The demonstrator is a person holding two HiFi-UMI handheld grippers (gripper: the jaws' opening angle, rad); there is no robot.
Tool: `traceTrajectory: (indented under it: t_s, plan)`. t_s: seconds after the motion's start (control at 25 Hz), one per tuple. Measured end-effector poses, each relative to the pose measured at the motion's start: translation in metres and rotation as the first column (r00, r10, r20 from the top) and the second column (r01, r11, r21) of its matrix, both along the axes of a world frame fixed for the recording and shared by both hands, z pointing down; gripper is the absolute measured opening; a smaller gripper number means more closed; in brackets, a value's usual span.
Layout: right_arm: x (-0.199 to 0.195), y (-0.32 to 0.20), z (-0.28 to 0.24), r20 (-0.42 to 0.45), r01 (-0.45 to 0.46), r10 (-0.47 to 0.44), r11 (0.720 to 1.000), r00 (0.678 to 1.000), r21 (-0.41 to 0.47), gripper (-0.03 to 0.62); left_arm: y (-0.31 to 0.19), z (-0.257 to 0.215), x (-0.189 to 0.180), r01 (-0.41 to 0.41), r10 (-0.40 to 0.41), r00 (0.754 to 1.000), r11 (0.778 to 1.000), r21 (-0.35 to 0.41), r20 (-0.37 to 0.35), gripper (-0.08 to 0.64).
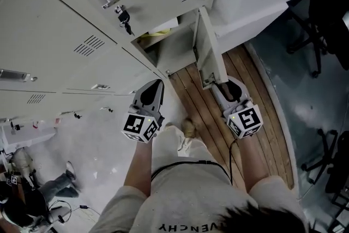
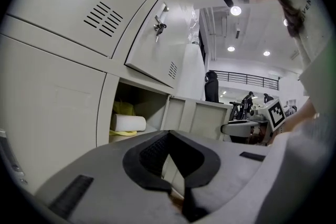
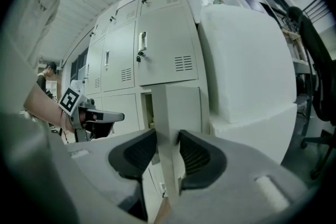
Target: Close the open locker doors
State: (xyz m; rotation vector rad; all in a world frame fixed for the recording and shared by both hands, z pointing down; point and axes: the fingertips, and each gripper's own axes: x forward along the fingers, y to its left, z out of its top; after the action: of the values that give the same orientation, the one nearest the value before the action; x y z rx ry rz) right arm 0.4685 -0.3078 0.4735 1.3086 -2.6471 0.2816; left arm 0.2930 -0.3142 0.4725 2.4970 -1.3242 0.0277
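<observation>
Grey moulded plastic with ribbed black pads is seen on 2 hand-held grippers. The left gripper is held empty in front of the lower lockers, its jaws drawn together at the tips. The right gripper is clamped on the outer edge of the 1 open pale grey sheet-metal locker door, which is swung out over the brown wooden plank floor. Beside the door, the open compartment is shown holding 1 white cylindrical roll on crumpled yellow material. Further off, flat closed locker doors with slotted vents are ranged, and 1 bunch of keys is hung from a lock.
</observation>
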Motion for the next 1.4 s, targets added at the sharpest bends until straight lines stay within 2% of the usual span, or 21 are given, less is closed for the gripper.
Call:
traceTrajectory:
  t_s: [0.4, 0.96, 1.4]
  plan:
    - [-0.065, 0.003, 0.000, 0.005, 0.103, -0.103, 0.995, 0.995, -0.006, 0.149, 0.002, -0.004, -0.042, 0.065, -0.065, 0.998, 0.998, 0.005, -0.004, -0.003]
    - [-0.151, -0.022, 0.004, 0.063, 0.168, -0.167, 0.986, 0.984, -0.018, 0.133, 0.011, -0.001, -0.108, 0.177, -0.177, 0.984, 0.984, 0.005, -0.014, -0.003]
    - [-0.197, -0.057, 0.009, 0.077, 0.214, -0.212, 0.977, 0.974, -0.019, 0.127, 0.004, 0.003, -0.131, 0.215, -0.214, 0.977, 0.977, 0.018, -0.022, -0.003]
